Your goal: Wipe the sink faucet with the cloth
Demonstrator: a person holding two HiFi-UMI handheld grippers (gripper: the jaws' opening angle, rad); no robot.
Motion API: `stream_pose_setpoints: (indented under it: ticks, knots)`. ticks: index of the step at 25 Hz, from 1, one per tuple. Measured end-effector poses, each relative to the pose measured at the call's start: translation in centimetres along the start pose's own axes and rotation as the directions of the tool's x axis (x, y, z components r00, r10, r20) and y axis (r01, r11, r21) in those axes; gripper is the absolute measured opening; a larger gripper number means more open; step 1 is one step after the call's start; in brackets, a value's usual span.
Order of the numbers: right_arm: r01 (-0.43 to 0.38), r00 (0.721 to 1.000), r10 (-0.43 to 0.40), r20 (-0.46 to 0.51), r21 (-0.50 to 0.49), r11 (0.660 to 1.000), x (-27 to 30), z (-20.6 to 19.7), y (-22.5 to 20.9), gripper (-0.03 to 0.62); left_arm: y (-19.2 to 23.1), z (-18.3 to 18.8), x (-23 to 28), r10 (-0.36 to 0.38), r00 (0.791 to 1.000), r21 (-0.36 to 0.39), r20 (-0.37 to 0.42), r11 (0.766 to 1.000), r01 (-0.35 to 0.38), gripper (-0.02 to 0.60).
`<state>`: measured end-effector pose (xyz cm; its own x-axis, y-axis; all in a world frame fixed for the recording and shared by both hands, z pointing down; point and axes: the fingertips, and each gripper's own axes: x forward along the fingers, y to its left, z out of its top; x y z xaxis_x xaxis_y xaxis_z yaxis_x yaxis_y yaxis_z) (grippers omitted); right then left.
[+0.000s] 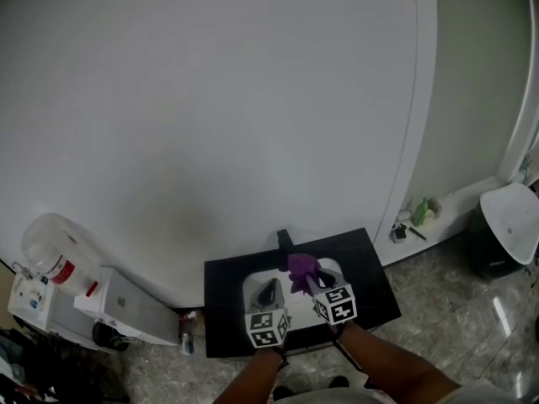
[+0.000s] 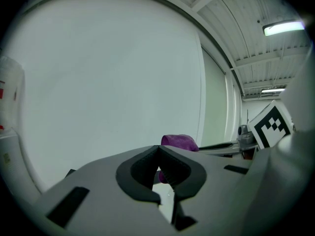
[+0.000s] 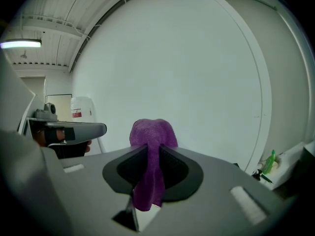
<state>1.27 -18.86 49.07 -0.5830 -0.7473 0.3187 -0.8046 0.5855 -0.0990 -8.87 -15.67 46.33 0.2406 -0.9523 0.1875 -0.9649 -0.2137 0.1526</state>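
Countertop [image 1: 223,310] black, basin [image 1: 253,289] white, wall [image 1: 210,99] grey, cloth [image 1: 301,269] purple

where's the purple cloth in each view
Head view: low centre, cloth at the tip of the right gripper.
Left gripper view: centre, cloth just beyond the shut jaws.
Right gripper view: centre, cloth pinched between the jaws.
Shared landmark: the white wall behind it.

Head view: left forearm [image 1: 253,379] and right forearm [image 1: 392,369] come in from the bottom edge, angled forward and close together. The left tongs [image 1: 269,294] have jaws closed tip to tip, nothing between. The right tongs [image 1: 308,283] sit just beside them, slightly ahead, jaws clamped on the cloth [image 3: 150,136], which bunches past the tips.
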Motion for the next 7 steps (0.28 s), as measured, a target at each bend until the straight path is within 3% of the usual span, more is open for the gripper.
stream_pose_setpoints:
  ticks: [7]
  knots:
    - [-0.002,1.000,0.002,0.002,-0.005,1.000,-0.24,-0.08,0.17,0.072,-0.29,-0.01,-0.14,-0.007,1.000,0.002,0.001,1.000,0.007,0.005]
